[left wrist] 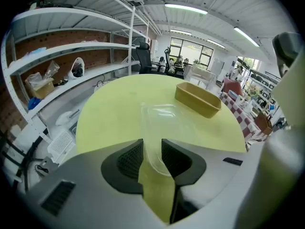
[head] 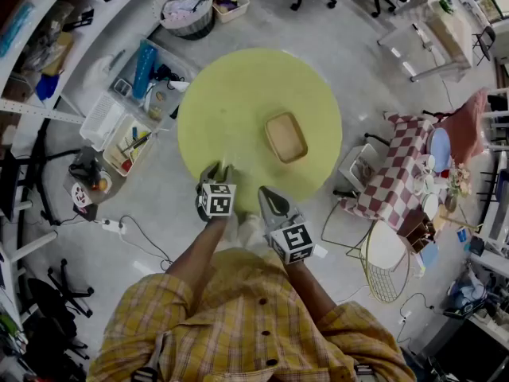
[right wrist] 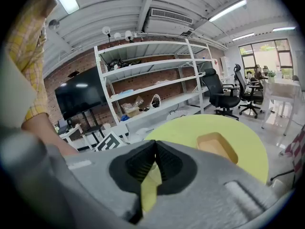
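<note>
Clear, thin plastic sits between the jaws of our left gripper [left wrist: 152, 148]. It is the near rim of a shallow transparent plastic tray [left wrist: 161, 114], and the dark ribbed pads [left wrist: 129, 157] press on it from either side, with only the rim's edge between them. The rest of the tray reaches out ahead of the jaws over the round pale-yellow table [left wrist: 107, 116], close to the table edge nearest us. We cannot tell whether it lies on the top or hangs just above it.

We judge the tray to be very light, bendy and slick. A hard pinch could buckle or crease it, and a loose one could let it slide out. The stiffened rim, where we have it, looks like the best place to grip.

Our right gripper [right wrist: 155, 150] has its jaws closed together with nothing between them. In the head view it hangs just beside the left gripper [head: 216, 173] at the table's near edge.

Farther out, a tan rectangular bin [left wrist: 198, 99] stands empty on the table, apart from the tray. White metal shelving [left wrist: 71, 46] runs along the left.
</note>
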The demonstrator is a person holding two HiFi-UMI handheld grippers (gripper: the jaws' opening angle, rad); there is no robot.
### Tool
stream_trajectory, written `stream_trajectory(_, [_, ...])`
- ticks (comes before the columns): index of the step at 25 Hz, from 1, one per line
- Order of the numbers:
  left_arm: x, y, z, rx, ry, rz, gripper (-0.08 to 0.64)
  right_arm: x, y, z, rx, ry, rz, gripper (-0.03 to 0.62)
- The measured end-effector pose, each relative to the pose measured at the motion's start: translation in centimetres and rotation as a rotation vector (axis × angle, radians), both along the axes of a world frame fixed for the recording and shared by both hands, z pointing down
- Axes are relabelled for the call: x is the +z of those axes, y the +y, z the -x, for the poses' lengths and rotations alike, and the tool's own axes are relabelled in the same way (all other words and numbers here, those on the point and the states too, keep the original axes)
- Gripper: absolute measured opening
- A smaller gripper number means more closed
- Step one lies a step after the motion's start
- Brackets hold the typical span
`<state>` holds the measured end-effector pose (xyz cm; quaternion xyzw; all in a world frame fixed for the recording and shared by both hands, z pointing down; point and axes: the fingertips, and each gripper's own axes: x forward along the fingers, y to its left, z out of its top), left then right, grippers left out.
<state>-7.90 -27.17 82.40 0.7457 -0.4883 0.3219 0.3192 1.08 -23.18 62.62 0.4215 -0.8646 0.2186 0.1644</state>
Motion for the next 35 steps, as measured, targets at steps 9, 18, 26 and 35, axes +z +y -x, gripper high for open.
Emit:
stream_trajectory(9, [1.1,0.3,-0.3,0.002,-0.010,0.034,0.101,0.4,0.2,-0.6,0.009,0.006,0.011,-0.002])
stream_trajectory(18, [1.5,0.1,0.1,-0.001,-0.026,0.036,0.097,0.4,0.4,-0.8,0.013,0.005,0.013,-0.002])
stream_trajectory(26, [1.3,0.1,0.5,0.003,-0.022,0.035,0.060,0.2,0.7,-0.8,0.017,0.007,0.013,-0.002])
stream_trajectory(35, [0.9,-0.2,0.4,-0.006,-0.004,0.037,0.052,0.0,0.7,-1.0,0.022,0.010,0.004,-0.003])
